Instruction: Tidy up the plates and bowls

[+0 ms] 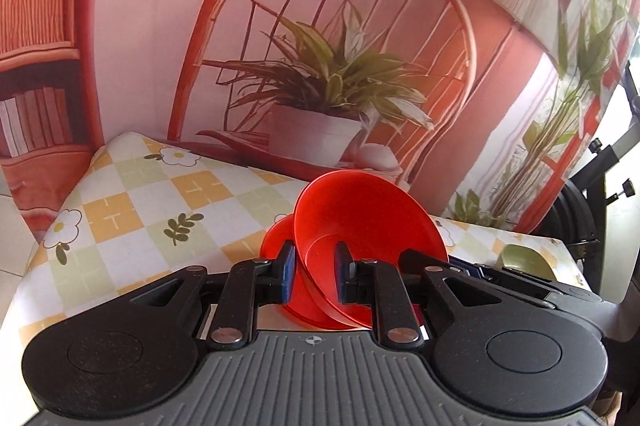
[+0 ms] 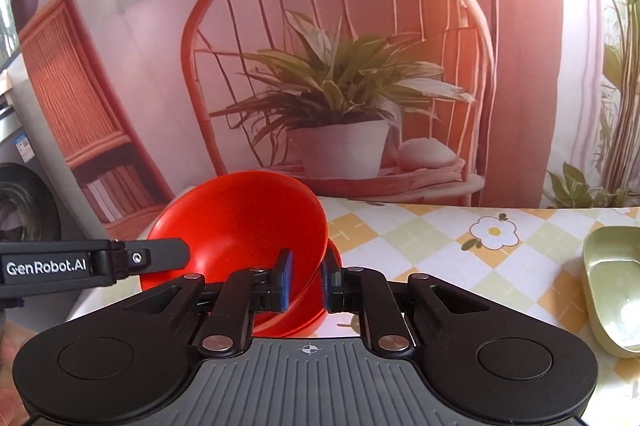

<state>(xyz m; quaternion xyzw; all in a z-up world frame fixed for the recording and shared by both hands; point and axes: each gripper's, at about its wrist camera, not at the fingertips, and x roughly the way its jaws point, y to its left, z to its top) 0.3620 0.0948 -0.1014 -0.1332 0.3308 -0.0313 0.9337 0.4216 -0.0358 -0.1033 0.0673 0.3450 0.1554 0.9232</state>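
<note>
Both tools clamp the rim of 1 tilted red bowl above the desk: left tool on its near wall, right tool likewise. A red plate sits behind; a green dish lies well apart.

Printed backdrop w/ rattan chair & potted plant behind checkered floral tablecloth.

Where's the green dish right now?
The green dish sits on the checked tablecloth at the right edge of the right wrist view, apart from the red bowl both grippers hold.
</note>
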